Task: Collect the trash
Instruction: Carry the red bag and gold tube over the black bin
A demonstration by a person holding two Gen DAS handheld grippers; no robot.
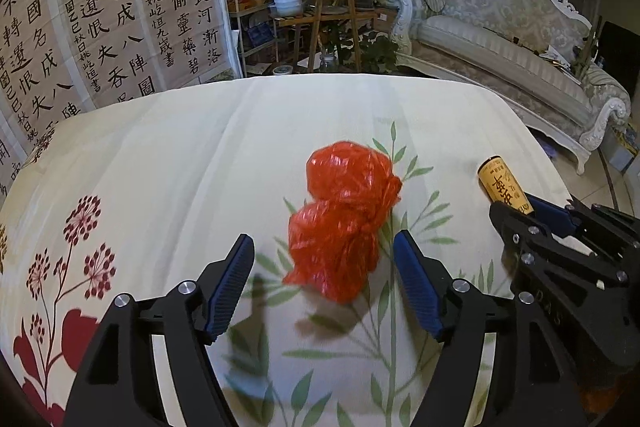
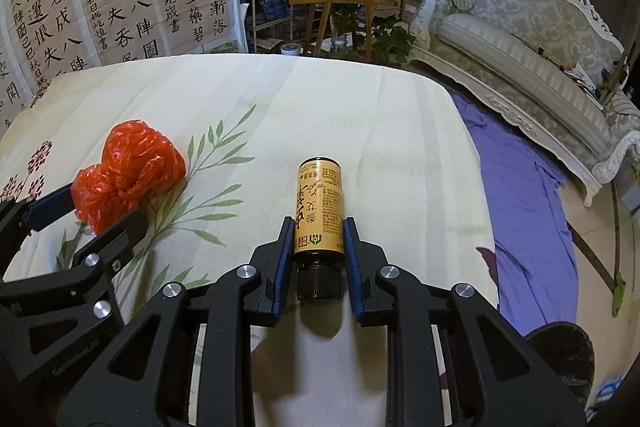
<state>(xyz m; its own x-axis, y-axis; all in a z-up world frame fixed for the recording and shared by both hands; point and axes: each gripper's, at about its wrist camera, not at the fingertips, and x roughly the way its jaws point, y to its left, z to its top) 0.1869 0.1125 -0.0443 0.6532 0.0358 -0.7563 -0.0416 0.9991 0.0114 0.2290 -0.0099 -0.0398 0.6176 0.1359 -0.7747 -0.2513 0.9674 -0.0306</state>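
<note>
A crumpled red plastic bag (image 1: 344, 219) lies on the flowered tablecloth (image 1: 180, 155). My left gripper (image 1: 324, 247) is open, its blue-padded fingers on either side of the bag's near end, not pressing it. The bag also shows in the right wrist view (image 2: 128, 171). My right gripper (image 2: 318, 231) is shut on a small brown bottle with a yellow label (image 2: 320, 205) and black cap, lying lengthwise between the pads. The bottle also shows in the left wrist view (image 1: 504, 185), to the right of the bag.
The table's far edge (image 1: 320, 77) faces a plant stand (image 1: 332, 15) and a calligraphy screen (image 1: 100, 11). An ornate sofa (image 1: 500, 35) stands at the right. A purple cloth (image 2: 520, 195) lies on the floor beside the table's right edge.
</note>
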